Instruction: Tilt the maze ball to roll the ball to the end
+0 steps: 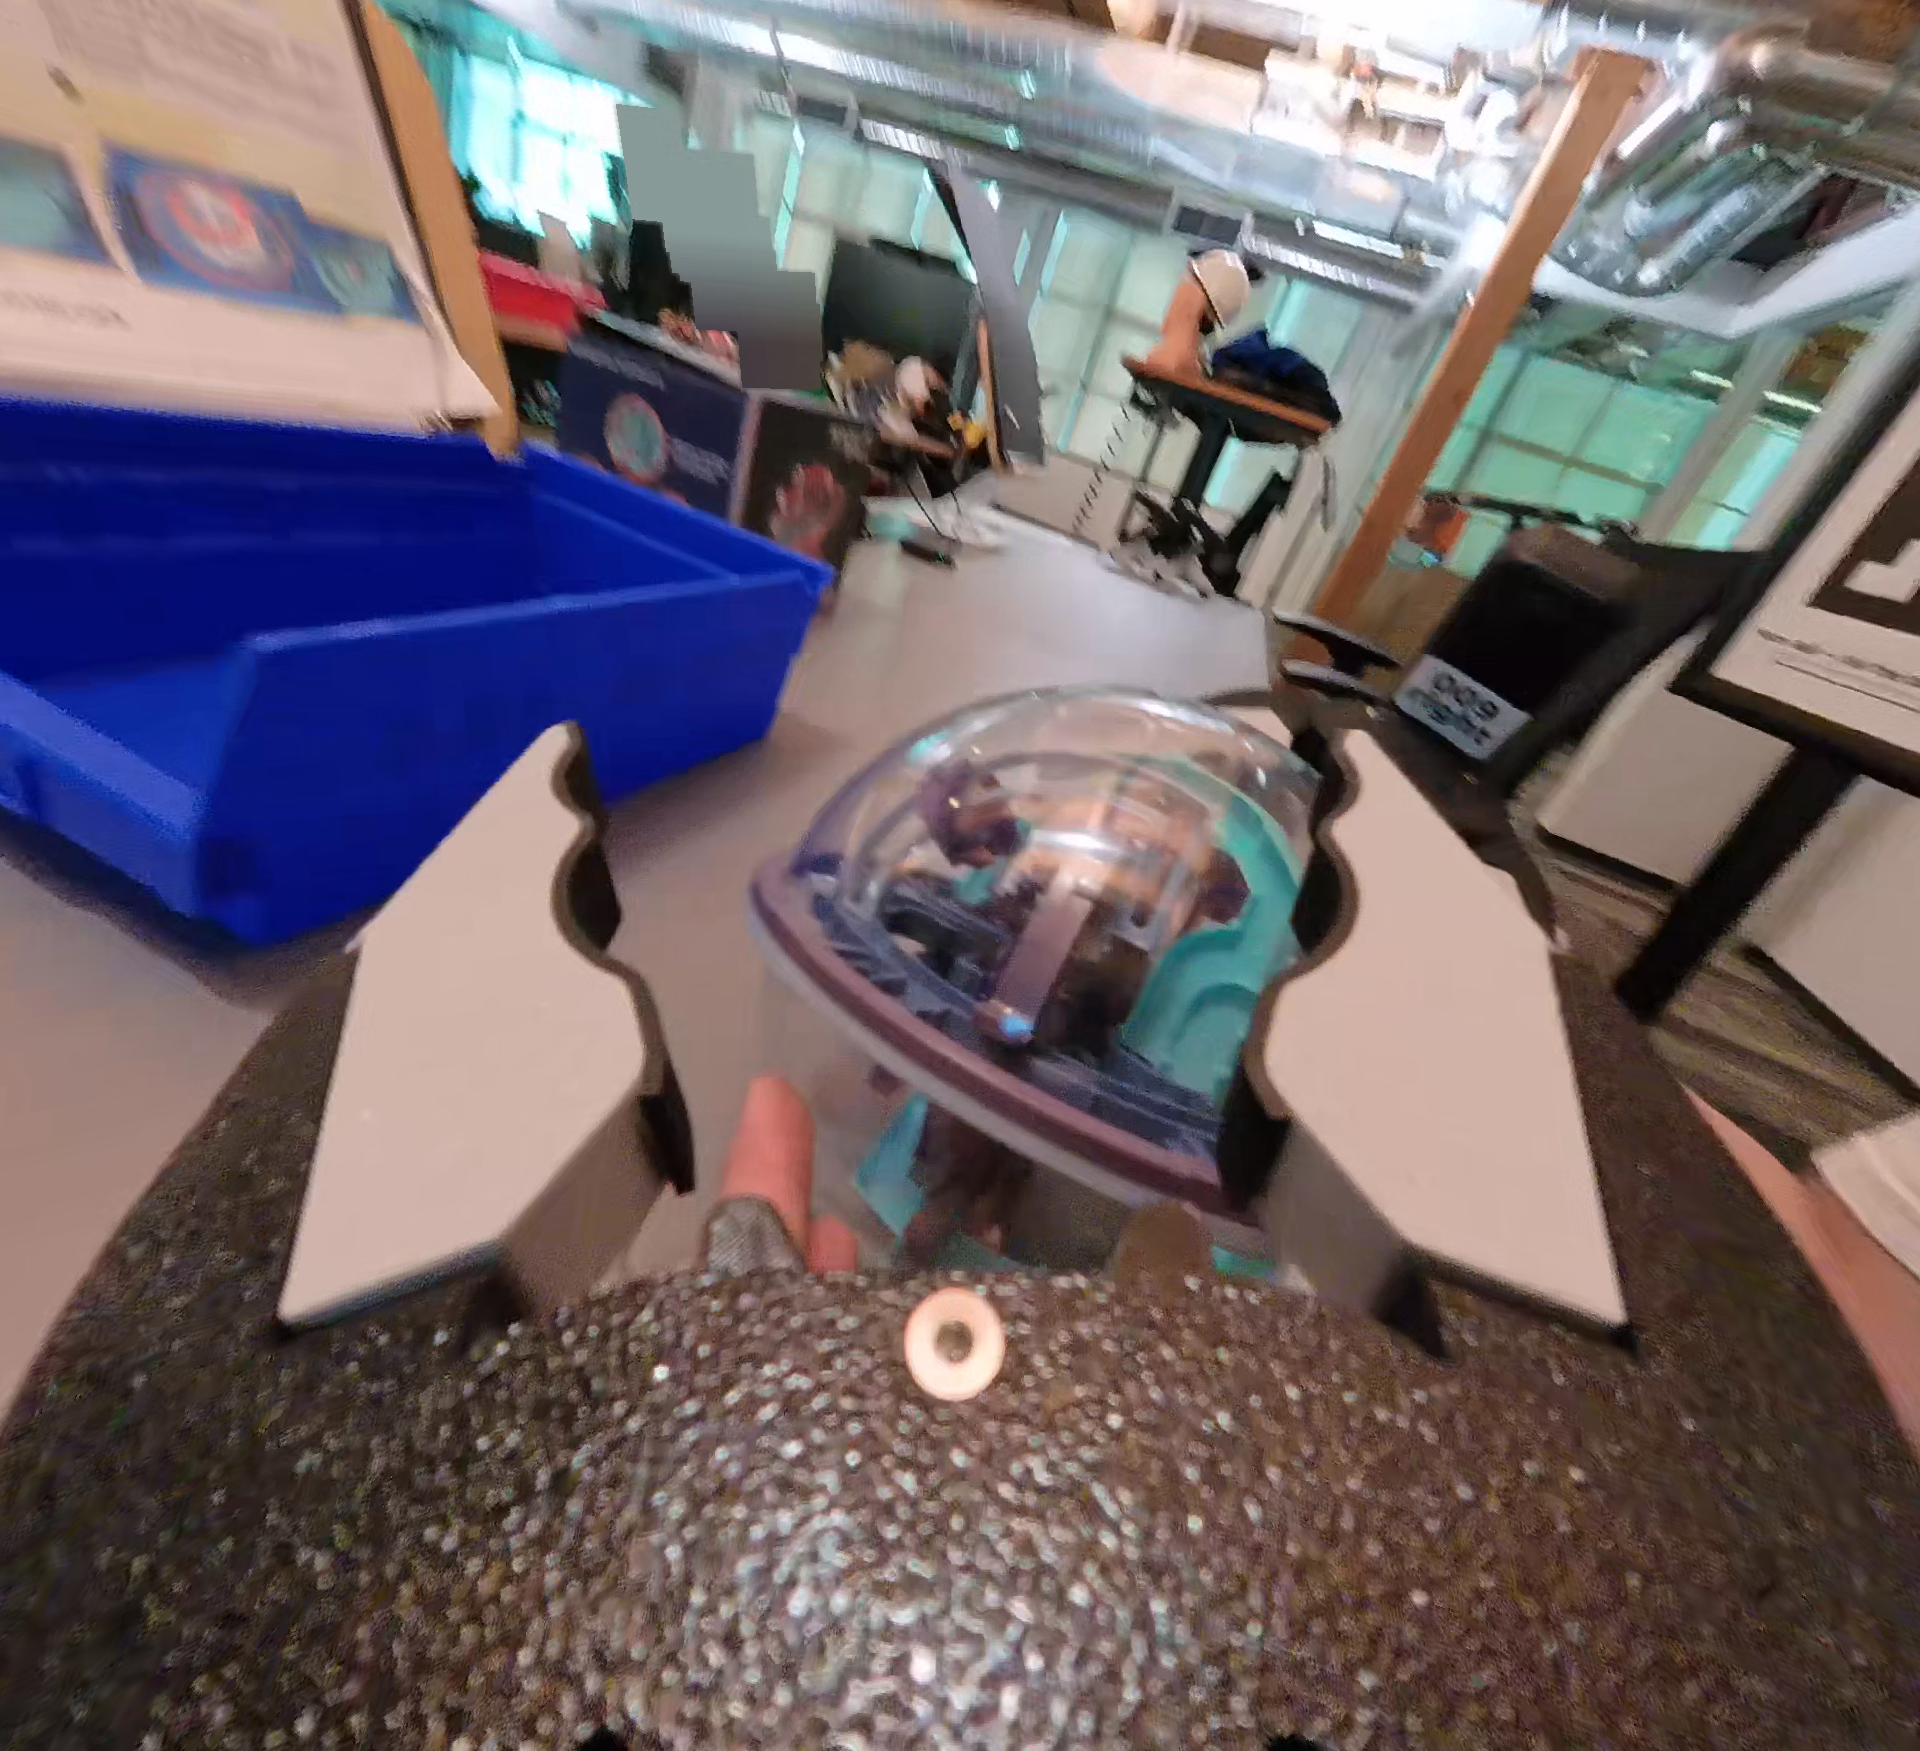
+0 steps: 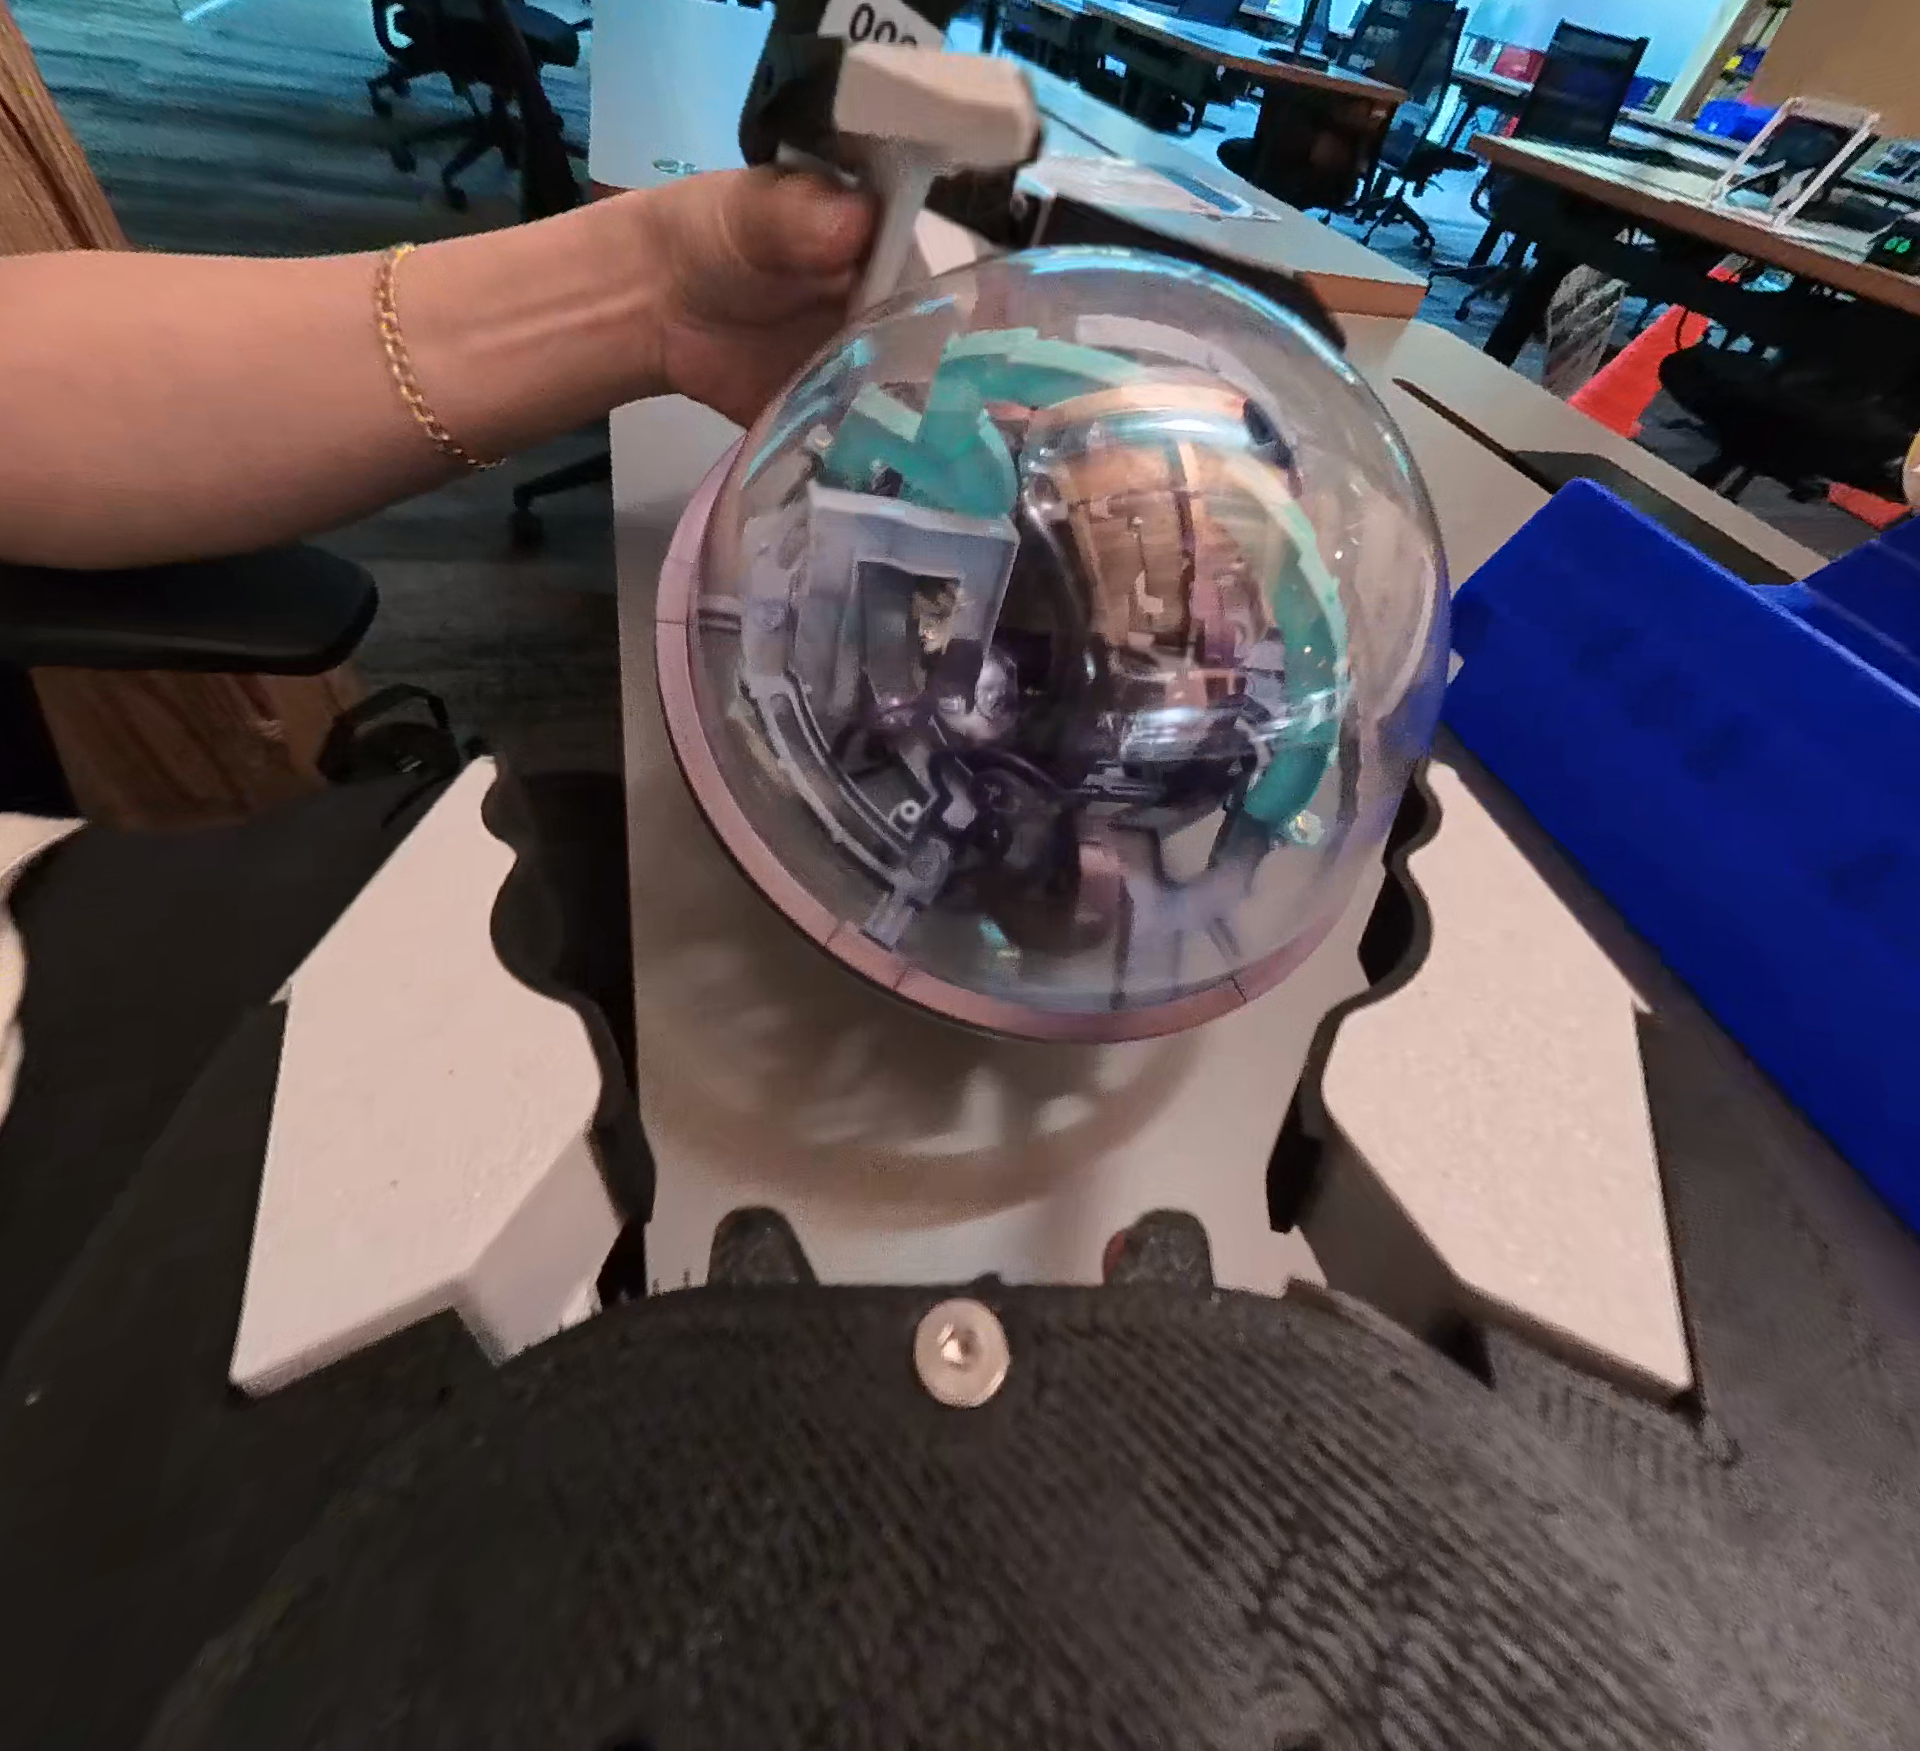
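The maze ball [image 2: 1049, 641], a clear sphere with a pink seam band and teal, grey and purple tracks inside, sits over the counter [image 2: 727, 1026], with a blue bin [image 2: 1683, 787] just to its right in the right wrist view. It lies tilted, seam slanting, probably so the little ball inside will run along a track; I cannot pick that ball out.

The right gripper [image 2: 961, 818] has its fingers [image 2: 416, 1026] spread wide. The right one touches the sphere's side; the left stands clear, so nothing is clamped.

The left gripper [image 1: 961, 828] comes in from the far side, a hand [image 2: 748, 278] on its handle. Its fingers [image 1: 488, 995] are also wide open: one lies against the sphere, the other is well apart.

Two open grippers on opposite sides look meant to cradle and tip the sphere rather than pinch it.
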### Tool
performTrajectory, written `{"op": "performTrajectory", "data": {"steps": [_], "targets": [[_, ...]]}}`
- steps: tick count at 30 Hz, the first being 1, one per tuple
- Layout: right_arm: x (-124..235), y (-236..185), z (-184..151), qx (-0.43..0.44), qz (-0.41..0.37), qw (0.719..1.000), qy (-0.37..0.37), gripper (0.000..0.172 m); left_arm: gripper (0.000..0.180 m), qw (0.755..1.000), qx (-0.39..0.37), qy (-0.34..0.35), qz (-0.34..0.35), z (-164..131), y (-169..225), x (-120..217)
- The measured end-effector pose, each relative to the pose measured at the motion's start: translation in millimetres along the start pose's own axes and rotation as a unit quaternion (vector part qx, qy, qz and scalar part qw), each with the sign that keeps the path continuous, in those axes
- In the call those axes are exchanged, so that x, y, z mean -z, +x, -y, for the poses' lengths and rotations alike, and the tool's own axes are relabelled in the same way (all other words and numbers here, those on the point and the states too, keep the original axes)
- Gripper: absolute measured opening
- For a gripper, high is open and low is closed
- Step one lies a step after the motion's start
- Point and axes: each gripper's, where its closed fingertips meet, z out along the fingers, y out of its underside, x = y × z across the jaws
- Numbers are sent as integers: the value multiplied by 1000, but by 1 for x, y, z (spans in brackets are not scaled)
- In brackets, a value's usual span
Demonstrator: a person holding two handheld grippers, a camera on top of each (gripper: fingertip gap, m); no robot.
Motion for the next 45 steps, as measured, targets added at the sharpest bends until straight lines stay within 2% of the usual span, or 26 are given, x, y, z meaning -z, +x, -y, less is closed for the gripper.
{"op": "performTrajectory", "data": {"steps": [4, 5, 8, 10, 12, 14, 15, 16, 17, 18, 20, 28, 33, 37, 40, 42, 45], "targets": [[9, -2, 1, 4, 4, 1000, 1, 143, 93, 994, -21, 55, 97, 18, -34, 18], [10, -5, 4, 2, 10, 1000, 7, 141, 92, 993, -21, 55, 105, 19, -38, 21], [10, -10, 6, 22, 17, 1000, 4, 131, 94, 995, -11, 43, 85, 22, -31, 23], [10, -4, 6, 31, 0, 1000, 4, 132, 107, 996, -23, 15, 83, 20, -26, 24], [8, 8, 11, 19, -24, 999, 28, 134, 120, 997, -35, -45, 54, 6, -13, 21], [3, 22, 14, -19, -45, 997, 57, 132, 122, 993, -40, -106, 34, -15, -5, 16], [-2, 24, 13, -32, -45, 997, 60, 132, 127, 990, -46, -123, 40, -23, -6, 12], [-8, 23, 11, -34, -39, 997, 58, 132, 140, 989, -49, -130, 54, -27, -9, 8], [-14, 19, 7, -31, -30, 998, 51, 131, 143, 988, -52, -135, 57, -31, -9, 4], [-20, 16, 2, -25, -22, 999, 36, 130, 144, 987, -59, -138, 56, -34, -9, 2], [-26, 17, -8, -7, -35, 999, 5, 143, 144, 986, -77, -138, 52, -36, -6, 0], [-20, 14, -14, -8, -23, 1000, -12, 136, 142, 976, -155, -148, 33, -38, 1, 1], [-13, 23, 8, -39, -36, 997, 61, 127, 133, 975, -177, -135, 6, -35, 9, 2], [-18, 28, 5, -20, -57, 997, 47, 134, 126, 985, -142, -101, 6, -24, 7, 4], [-20, 28, -5, -2, -61, 998, 15, 143, 123, 996, -75, -52, 9, -8, 3, 8], [-20, 24, -10, 3, -49, 999, 2, 138, 119, 999, -10, -31, 8, -3, -2, 9], [-21, 17, -13, 11, -32, 999, -6, 130, 119, 997, 31, -65, -26, -17, 3, 8]]}}
